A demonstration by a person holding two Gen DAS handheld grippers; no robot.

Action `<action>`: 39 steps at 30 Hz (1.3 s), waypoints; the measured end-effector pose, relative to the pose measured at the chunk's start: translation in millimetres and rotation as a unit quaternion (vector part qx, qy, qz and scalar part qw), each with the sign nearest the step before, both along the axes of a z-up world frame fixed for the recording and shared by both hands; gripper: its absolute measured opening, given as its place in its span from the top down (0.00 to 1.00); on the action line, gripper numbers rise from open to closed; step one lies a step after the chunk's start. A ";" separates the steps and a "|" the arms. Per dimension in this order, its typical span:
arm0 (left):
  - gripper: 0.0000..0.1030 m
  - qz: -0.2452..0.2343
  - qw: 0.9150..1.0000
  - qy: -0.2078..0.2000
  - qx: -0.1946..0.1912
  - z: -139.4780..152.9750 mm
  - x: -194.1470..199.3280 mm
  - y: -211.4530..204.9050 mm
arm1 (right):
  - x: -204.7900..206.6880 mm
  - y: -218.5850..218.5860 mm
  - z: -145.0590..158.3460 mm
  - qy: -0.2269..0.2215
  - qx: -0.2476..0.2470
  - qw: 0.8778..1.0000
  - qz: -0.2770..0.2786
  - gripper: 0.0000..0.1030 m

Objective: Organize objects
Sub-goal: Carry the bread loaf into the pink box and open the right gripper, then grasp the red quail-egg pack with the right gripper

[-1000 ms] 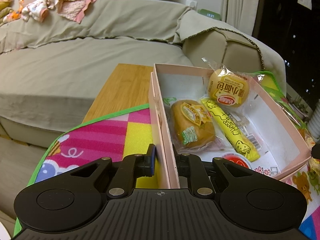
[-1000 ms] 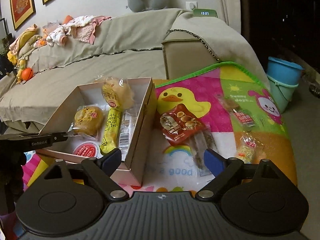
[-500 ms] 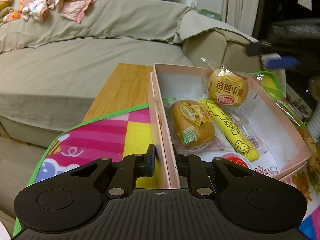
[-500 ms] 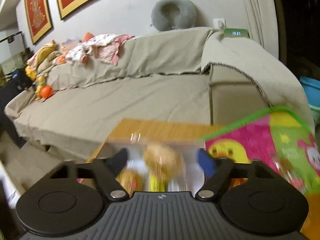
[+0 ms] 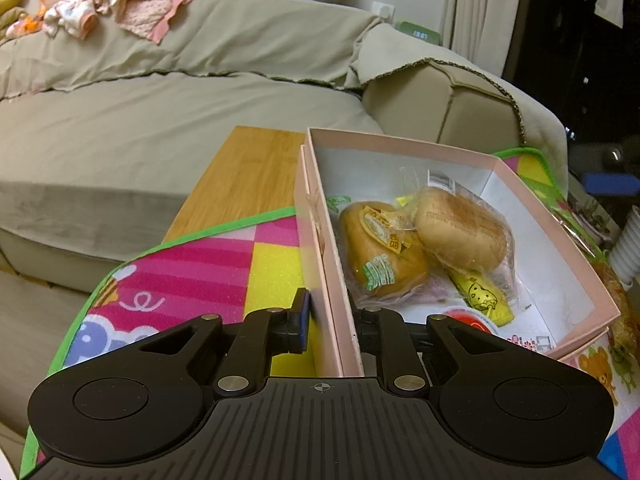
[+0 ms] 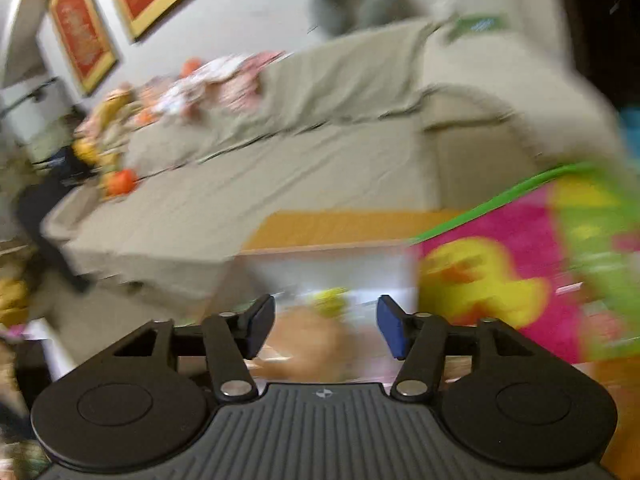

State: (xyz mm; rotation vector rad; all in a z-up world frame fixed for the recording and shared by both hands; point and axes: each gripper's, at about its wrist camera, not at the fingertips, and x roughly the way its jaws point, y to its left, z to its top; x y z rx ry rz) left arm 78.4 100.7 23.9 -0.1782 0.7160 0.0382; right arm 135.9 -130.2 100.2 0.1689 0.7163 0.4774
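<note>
Your left gripper (image 5: 330,316) clamps the pink box's (image 5: 560,236) near-left wall at the playmat's (image 5: 224,264) edge; two wrapped buns (image 5: 460,232) lie inside. Your right gripper (image 6: 325,326), just reopening, holds nothing above it.

- Wooden surface (image 5: 248,168), bare at the far left corner, standing just beside a beige sofa.
- Colourful play mat (image 5: 208,268) with green edging spread over most of it.
- Pink box (image 5: 560,256) resting on the mat and the wood, right of centre.
</note>
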 end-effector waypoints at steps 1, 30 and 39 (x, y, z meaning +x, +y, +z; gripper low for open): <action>0.83 0.000 1.000 0.000 0.000 -0.3 0.1 0.2 | -0.1 -9.6 -1.5 -0.008 -0.016 1.000 -0.020 0.33; 0.85 0.003 1.000 0.008 0.016 0.5 2.6 -3.3 | 60.6 -32.9 -85.4 0.074 -0.092 0.992 -0.048 0.58; 0.84 0.003 1.000 0.007 0.013 0.2 1.4 -2.2 | -58.3 -67.2 -76.0 0.074 -0.079 0.993 -0.040 0.58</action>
